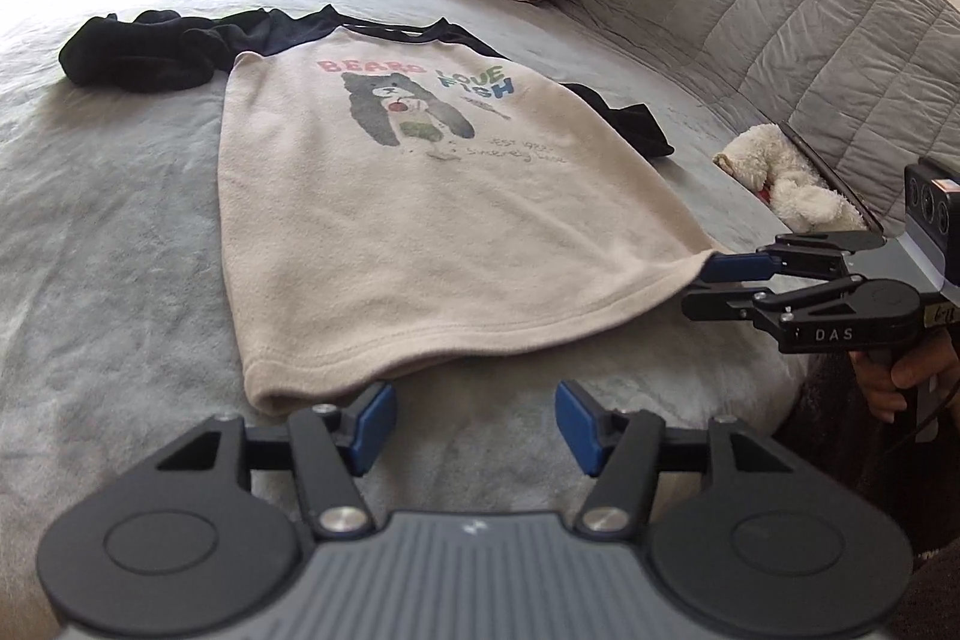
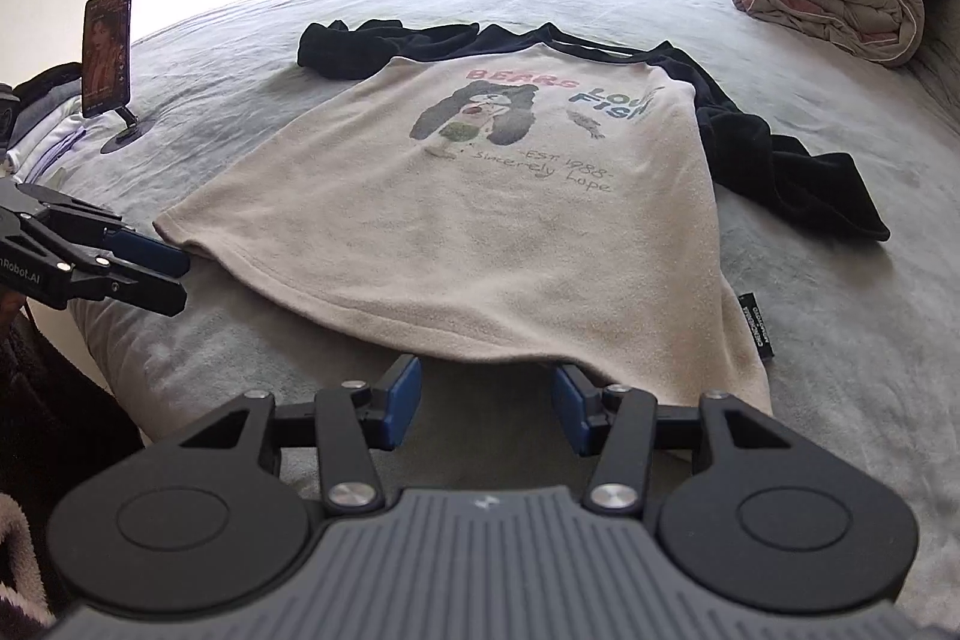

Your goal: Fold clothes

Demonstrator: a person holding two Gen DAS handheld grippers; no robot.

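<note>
The soft cream fleece shirt with dark sleeves (image 1: 384,196) lies flat, stretching away from both grippers. The left gripper (image 1: 475,421) and right gripper (image 2: 485,403) are spread wide, holding nothing, right at its near hem

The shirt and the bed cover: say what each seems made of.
Shirt: likely soft fleece or brushed knit, matte cream body with dark sleeves; fuzzy nap, stitched hem.
Bed cover: probably plush or velour, grey with a faint sheen; brushed streaks show in the pile.
</note>
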